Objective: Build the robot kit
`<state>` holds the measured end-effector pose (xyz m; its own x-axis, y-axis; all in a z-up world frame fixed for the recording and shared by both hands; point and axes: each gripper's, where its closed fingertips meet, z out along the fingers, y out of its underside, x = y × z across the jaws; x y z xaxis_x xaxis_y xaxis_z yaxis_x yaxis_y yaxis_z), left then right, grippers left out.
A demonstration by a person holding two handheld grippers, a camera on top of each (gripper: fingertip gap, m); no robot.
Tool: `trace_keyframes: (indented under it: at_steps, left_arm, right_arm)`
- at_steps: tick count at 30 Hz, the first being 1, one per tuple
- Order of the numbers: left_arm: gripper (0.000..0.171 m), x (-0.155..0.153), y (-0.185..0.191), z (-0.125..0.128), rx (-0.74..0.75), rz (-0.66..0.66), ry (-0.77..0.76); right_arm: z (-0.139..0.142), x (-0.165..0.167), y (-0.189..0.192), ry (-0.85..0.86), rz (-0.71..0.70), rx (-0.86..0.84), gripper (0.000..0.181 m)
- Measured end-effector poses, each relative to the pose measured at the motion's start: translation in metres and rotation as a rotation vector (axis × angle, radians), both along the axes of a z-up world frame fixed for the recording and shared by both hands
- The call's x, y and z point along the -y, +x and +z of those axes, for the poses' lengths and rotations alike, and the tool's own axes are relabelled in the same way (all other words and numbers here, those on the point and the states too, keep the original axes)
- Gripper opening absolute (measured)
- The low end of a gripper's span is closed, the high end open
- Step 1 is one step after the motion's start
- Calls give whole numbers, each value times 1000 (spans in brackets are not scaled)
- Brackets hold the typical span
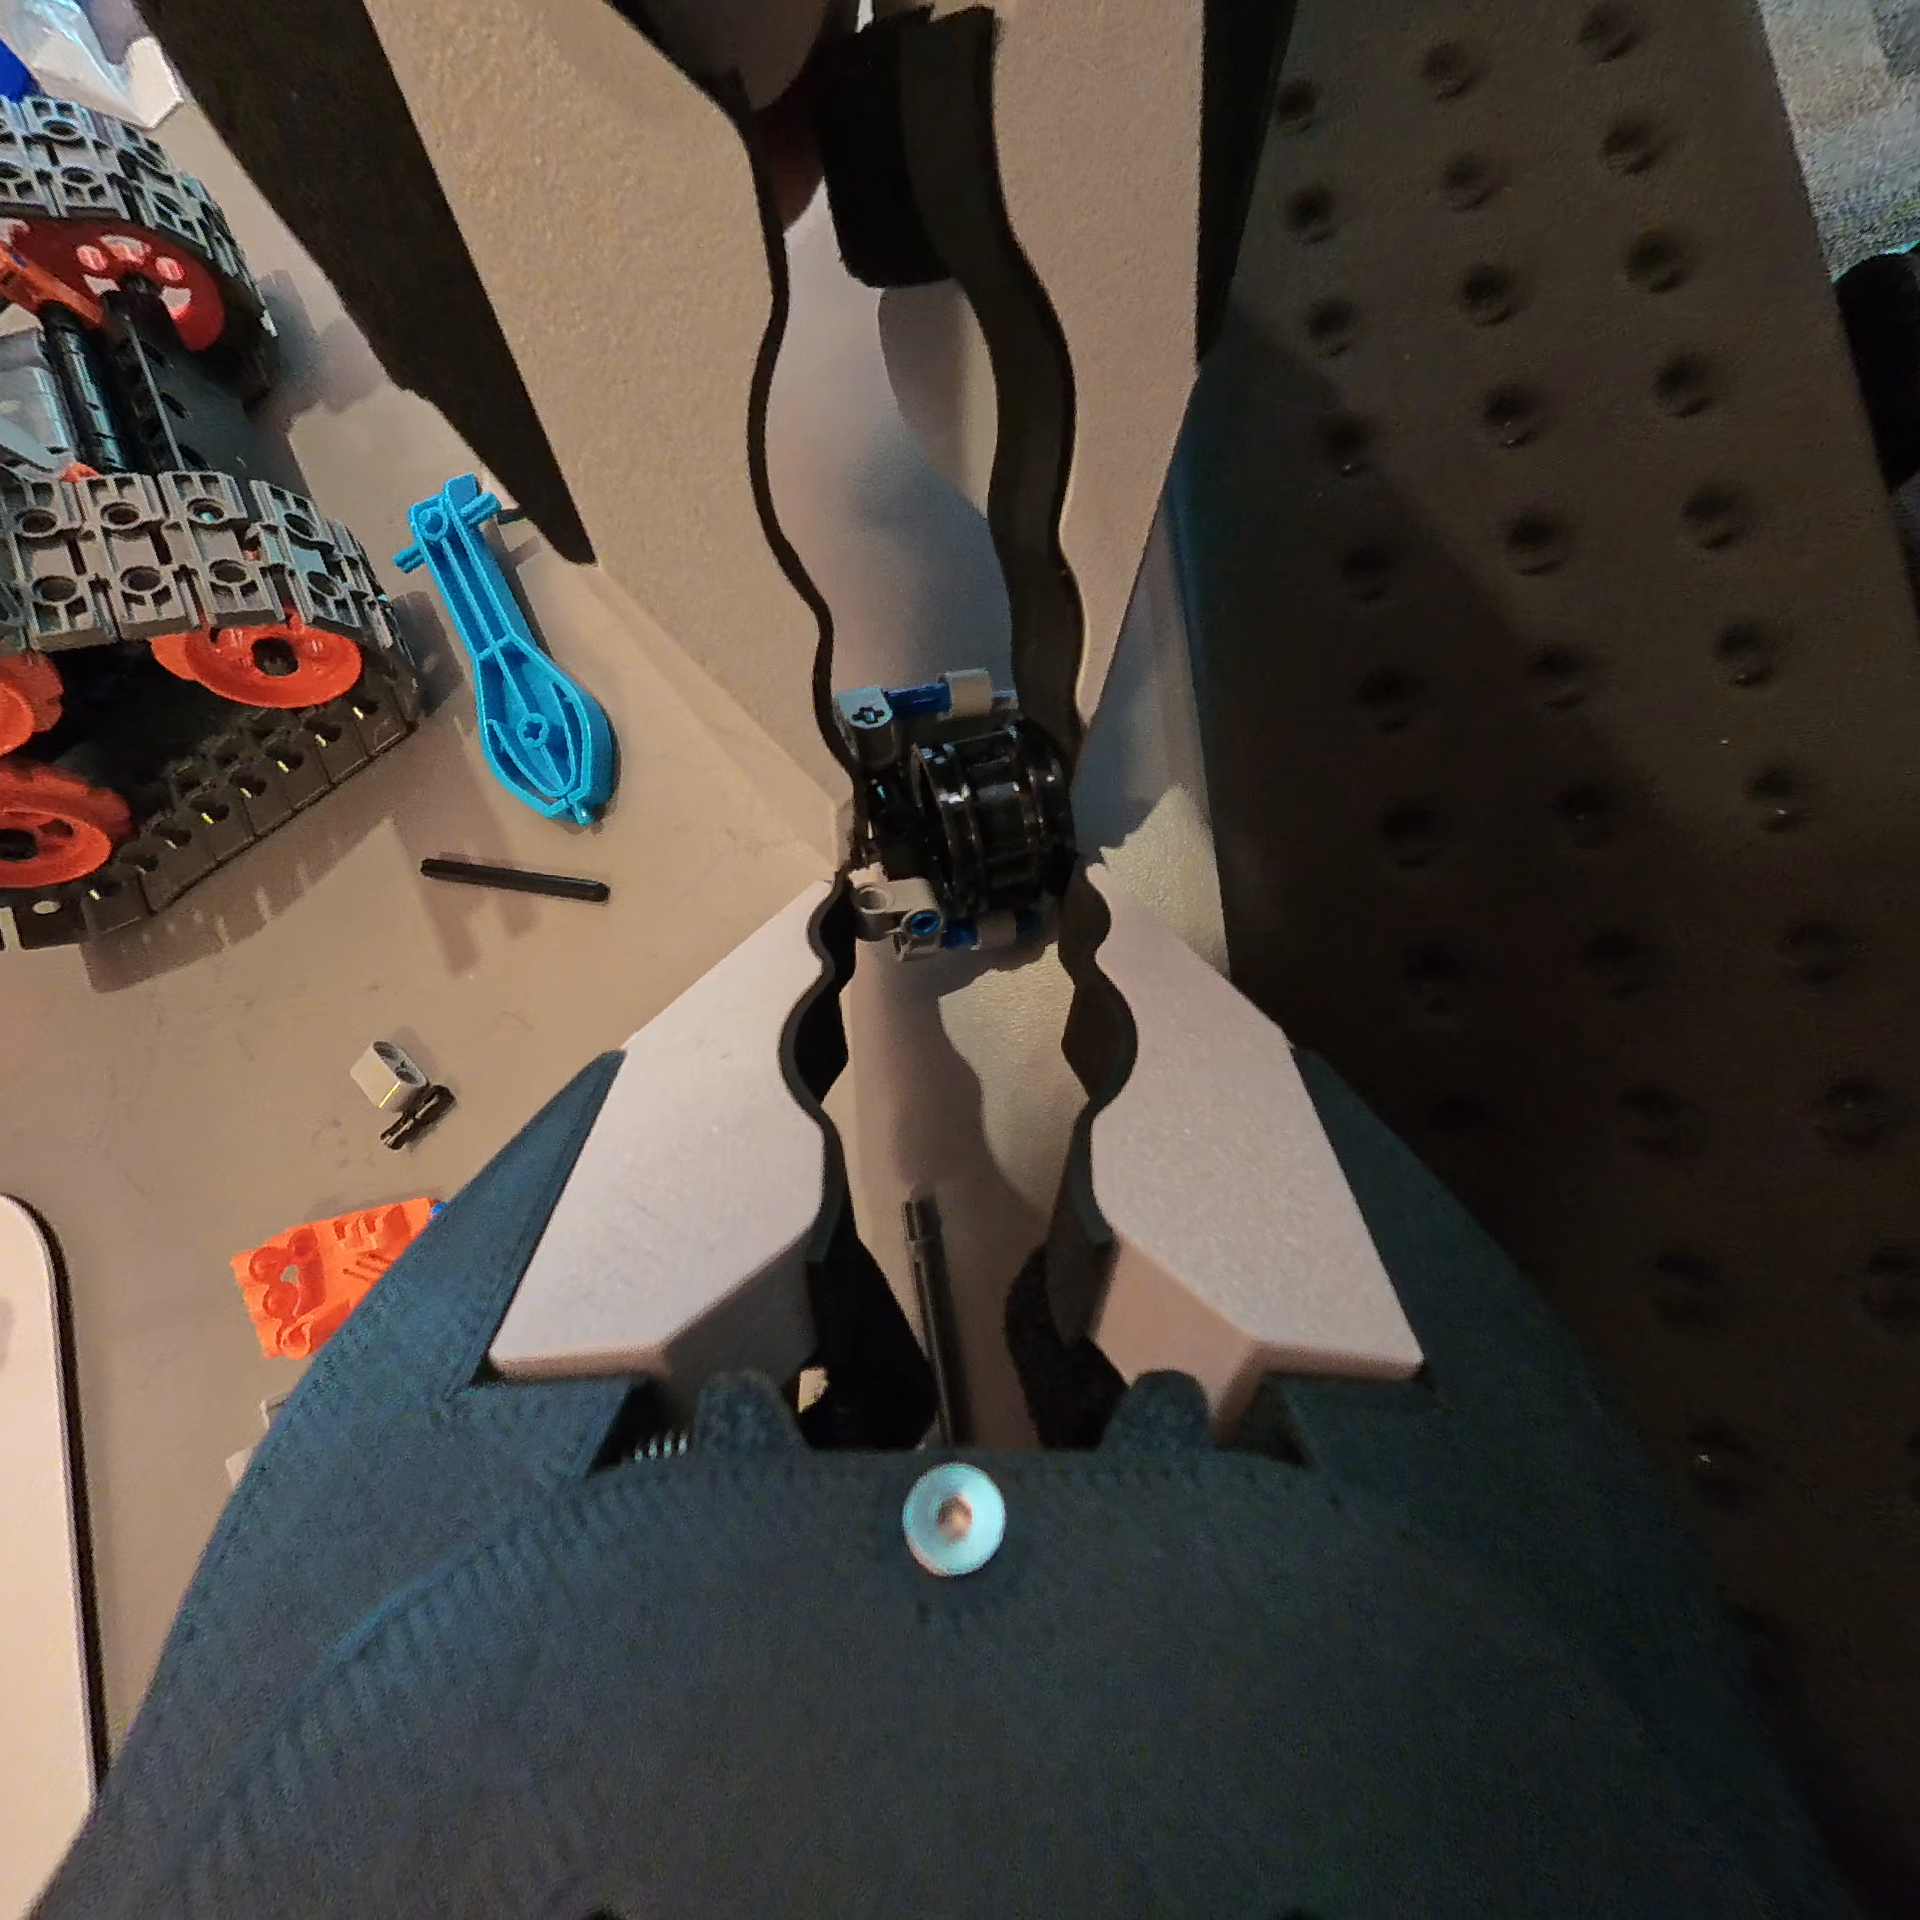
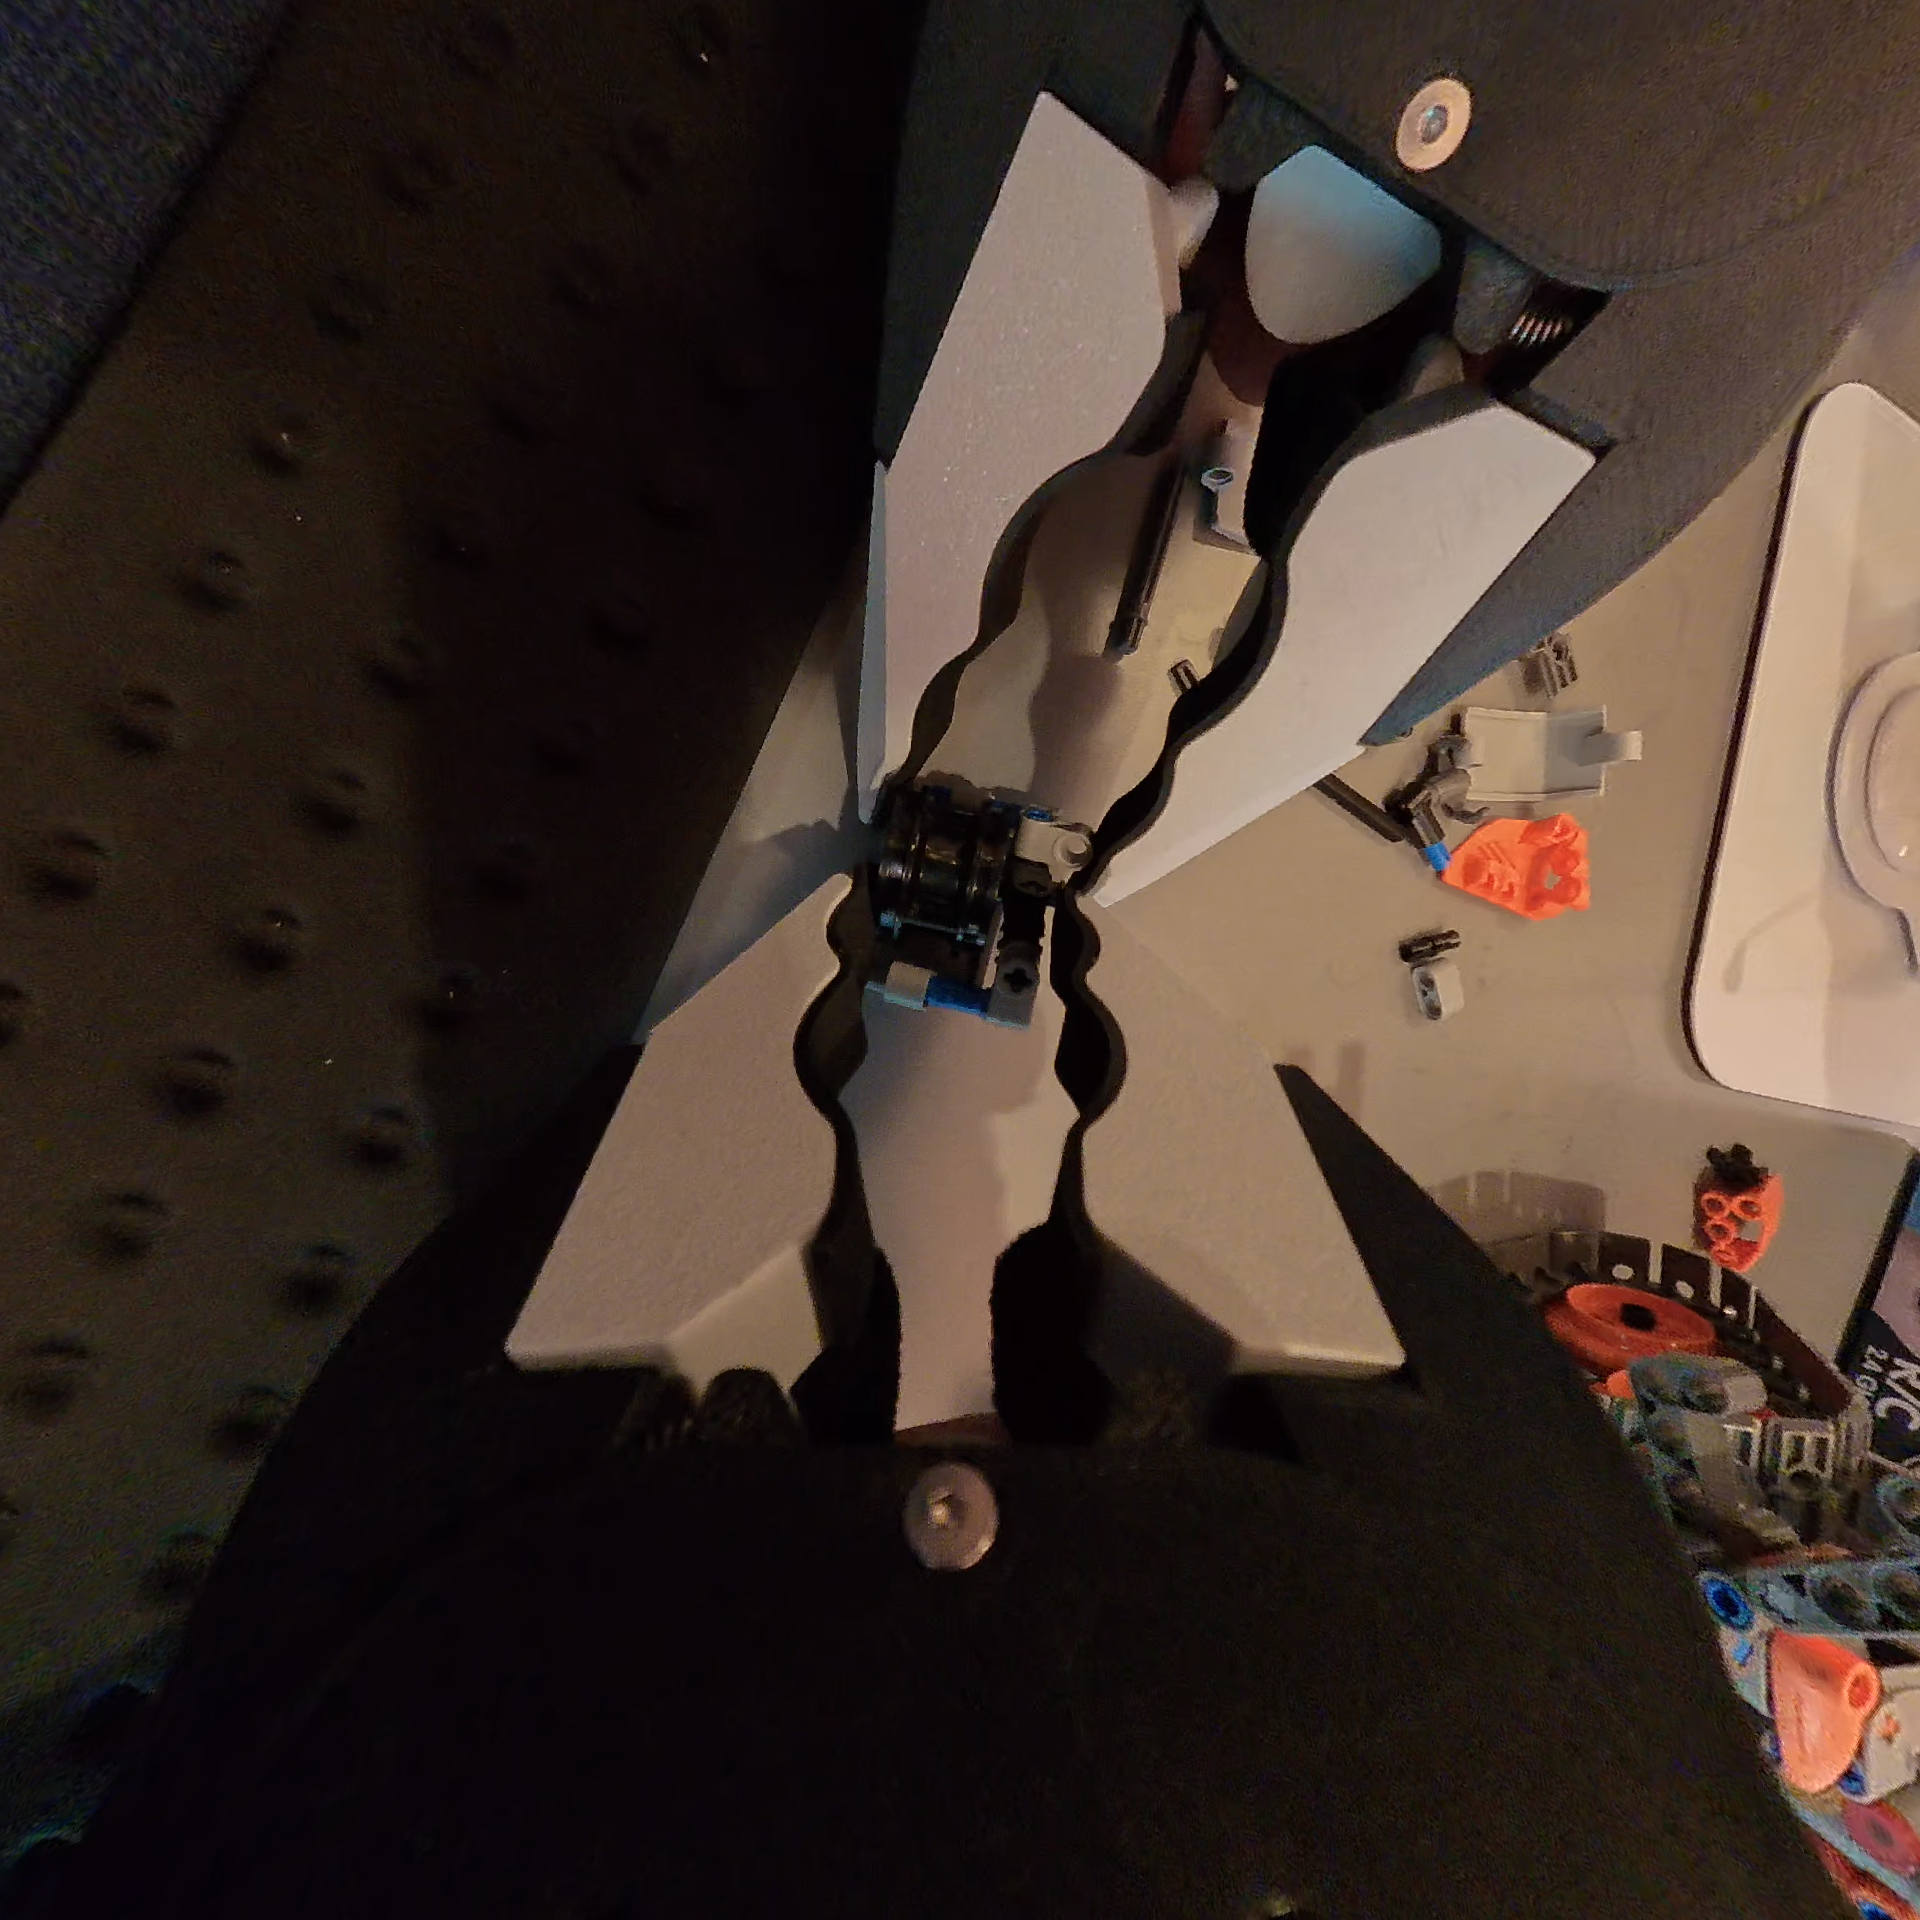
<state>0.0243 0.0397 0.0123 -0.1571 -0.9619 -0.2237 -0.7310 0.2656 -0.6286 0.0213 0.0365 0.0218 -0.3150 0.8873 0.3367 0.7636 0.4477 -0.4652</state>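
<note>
Gear module: small black wheel-and-gear block with grey and blue connectors, held off the beige table between both grippers' tips.
Left wrist view, left gripper: tips clenched on the module's near end; the right gripper's fingers come down from the top and pinch its far end.
Left view, around: blue lever tool just left, thin black axle below it, tracked vehicle with orange wheels far left, small grey connector, orange piece.
Right wrist view, right gripper: closed on the same module; left gripper meets it from the top.
Right view, around: orange piece, grey curved panel, white tray, part pile at lower right.
Hedge: contact faces dark, so grip depth is unclear, probably tips only.
Risk: shallow two-sided pinch; if either hand twists or pulls unevenly, the module could pop free or a connector could snap off onto the table.
</note>
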Motion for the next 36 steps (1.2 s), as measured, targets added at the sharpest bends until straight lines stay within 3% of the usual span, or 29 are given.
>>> trace_keyframes:
  at_steps: [5,8,11,13,20,36]
  left_arm:
    - [38,4,0,-1,11,-25,-34]
    - [39,2,0,-1,16,-6,-43]
    - [58,-6,-1,5,34,42,25]
    - [42,1,2,9,57,22,29]
    - [38,5,1,3,17,17,58]
    - [36,17,4,1,14,-61,-8]
  right_arm:
    - [0,4,0,-59,0,-26,31]
    - [0,1,0,-130,-70,-67,32]
    - [0,0,-3,-124,-117,-110,32]
    - [-1,0,-3,-163,-154,-136,32]
    - [-3,4,0,-237,-181,-174,32]
    - [-4,18,0,-226,-49,-141,30]
